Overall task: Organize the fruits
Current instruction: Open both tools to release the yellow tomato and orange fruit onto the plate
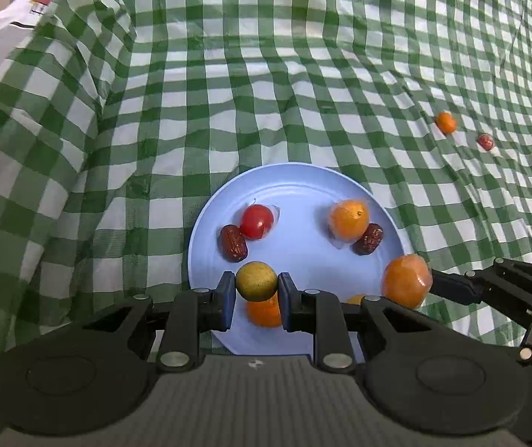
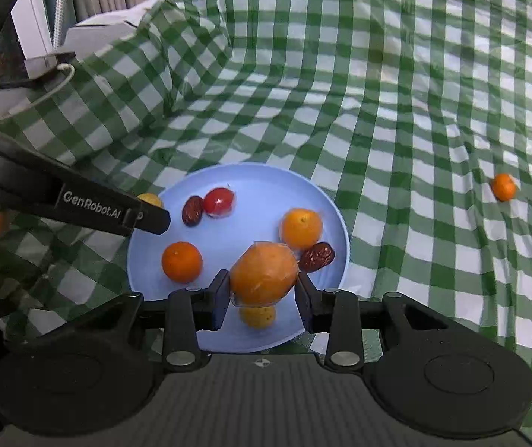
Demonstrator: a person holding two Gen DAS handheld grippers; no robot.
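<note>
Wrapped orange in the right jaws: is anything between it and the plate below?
Yes. A small yellow fruit lies on the blue plate directly beneath the wrapped orange, with a red date close beside it.

We count one blue plate [image 2: 335, 219], four oranges [image 2: 300, 228], perhaps three dates [image 2: 317, 256], one tomato [image 2: 219, 200], two yellow fruits [image 1: 256, 281].
</note>
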